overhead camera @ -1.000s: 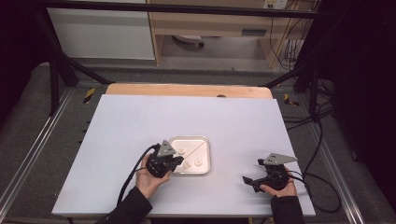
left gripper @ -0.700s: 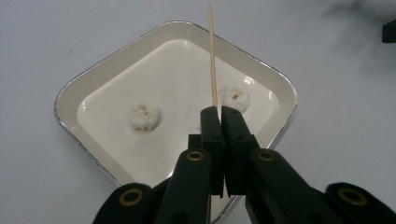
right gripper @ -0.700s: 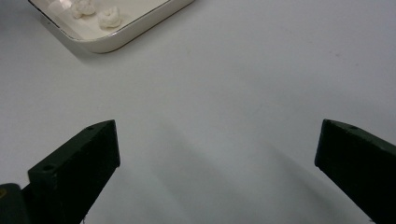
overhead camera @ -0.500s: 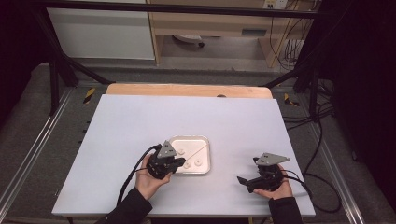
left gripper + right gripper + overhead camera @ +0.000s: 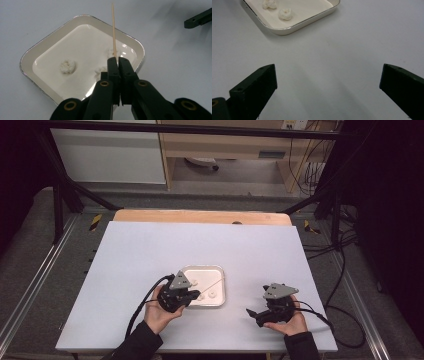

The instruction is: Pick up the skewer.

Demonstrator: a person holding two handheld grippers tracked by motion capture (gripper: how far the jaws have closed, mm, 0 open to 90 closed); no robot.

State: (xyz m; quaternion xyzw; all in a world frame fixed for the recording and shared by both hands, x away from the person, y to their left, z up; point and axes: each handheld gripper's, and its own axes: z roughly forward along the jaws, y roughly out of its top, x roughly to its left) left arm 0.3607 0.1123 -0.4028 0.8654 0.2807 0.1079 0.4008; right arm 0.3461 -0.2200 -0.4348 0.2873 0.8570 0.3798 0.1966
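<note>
Where fingers (image 5: pixel 117 62) clamp it, skewer (image 5: pixel 113 30) base hidden

The high view looks forward and down over the whole tabletop (image 5: pixel 150 250). Each tool's own camera sits low and close; all three share the white tray (image 5: pixel 220 301).

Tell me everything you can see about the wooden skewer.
The wooden skewer is a thin, straight, pale stick with a fine point. The left gripper is shut on its lower end, so it sticks out forward over the white tray and its far rim. It passes just above one of the white lumps; contact there cannot be told.
</note>
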